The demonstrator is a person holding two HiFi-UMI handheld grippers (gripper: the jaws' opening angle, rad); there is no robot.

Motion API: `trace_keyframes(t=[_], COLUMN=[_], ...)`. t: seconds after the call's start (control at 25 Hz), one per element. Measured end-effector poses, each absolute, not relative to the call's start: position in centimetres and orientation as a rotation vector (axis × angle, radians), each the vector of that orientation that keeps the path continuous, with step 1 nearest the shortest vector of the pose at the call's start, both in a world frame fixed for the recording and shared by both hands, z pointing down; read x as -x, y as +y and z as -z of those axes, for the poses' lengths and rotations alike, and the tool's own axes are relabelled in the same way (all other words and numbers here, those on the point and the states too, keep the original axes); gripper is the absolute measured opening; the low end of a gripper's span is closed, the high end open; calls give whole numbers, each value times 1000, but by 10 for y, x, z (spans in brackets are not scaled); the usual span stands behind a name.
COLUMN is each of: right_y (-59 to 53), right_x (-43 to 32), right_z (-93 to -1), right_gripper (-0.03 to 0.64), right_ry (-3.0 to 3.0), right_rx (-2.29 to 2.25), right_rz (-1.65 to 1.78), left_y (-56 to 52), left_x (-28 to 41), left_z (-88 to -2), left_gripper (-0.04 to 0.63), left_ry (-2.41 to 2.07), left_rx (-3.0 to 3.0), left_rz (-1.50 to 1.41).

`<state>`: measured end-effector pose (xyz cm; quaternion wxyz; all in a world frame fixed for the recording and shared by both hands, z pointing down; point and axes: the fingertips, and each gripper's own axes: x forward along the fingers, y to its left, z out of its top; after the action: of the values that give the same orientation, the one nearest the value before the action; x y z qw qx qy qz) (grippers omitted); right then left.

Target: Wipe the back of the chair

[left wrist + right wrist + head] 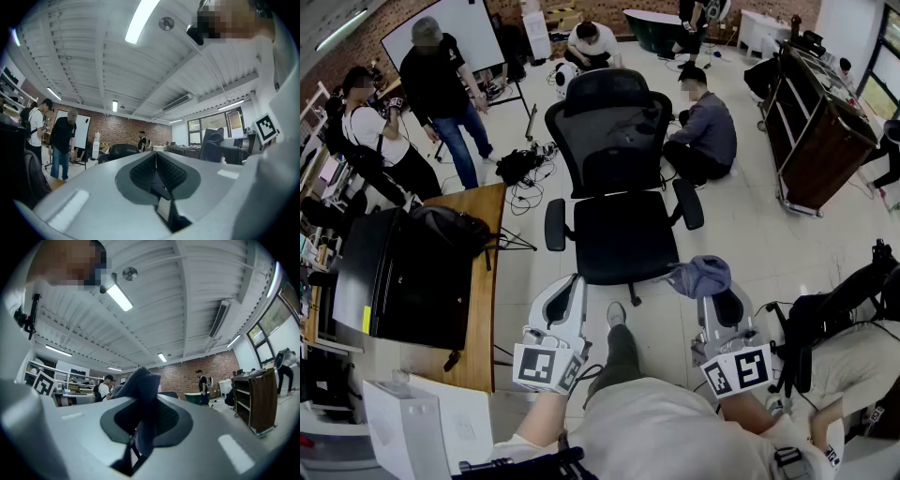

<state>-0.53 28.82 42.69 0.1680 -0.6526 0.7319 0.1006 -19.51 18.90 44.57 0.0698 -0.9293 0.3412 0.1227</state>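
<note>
Black office chair (614, 225) stands on the floor just ahead of both grippers, seat toward the person, its mesh back (611, 117) on the far side. Right gripper (712, 298) has its jaws clamped on a blue-grey cloth (701, 276), which bunches up above the tips near the seat's right front corner. Left gripper (570, 286) has its jaws pressed together with nothing between them, near the seat's left front. A wooden desk (485, 281) with a black bag (441, 230) is at left.
</note>
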Motion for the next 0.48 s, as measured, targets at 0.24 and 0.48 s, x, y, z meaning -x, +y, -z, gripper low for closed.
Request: trace_keyframes(t=[0.24,0.48], right_y=[218,139], right_x=[1,-14], right_z=[-403,-379], right_gripper=[49,49], right_ry=[2111,2095], right_rx=[1854,1873], right_rz=[-289,-330], left_y=[120,44], left_x=[182,170], left_z=[-418,-403], left_gripper=[61,61], left_ry=[986,971], left_rx=[2813,2813], left_rz=[-415,-413])
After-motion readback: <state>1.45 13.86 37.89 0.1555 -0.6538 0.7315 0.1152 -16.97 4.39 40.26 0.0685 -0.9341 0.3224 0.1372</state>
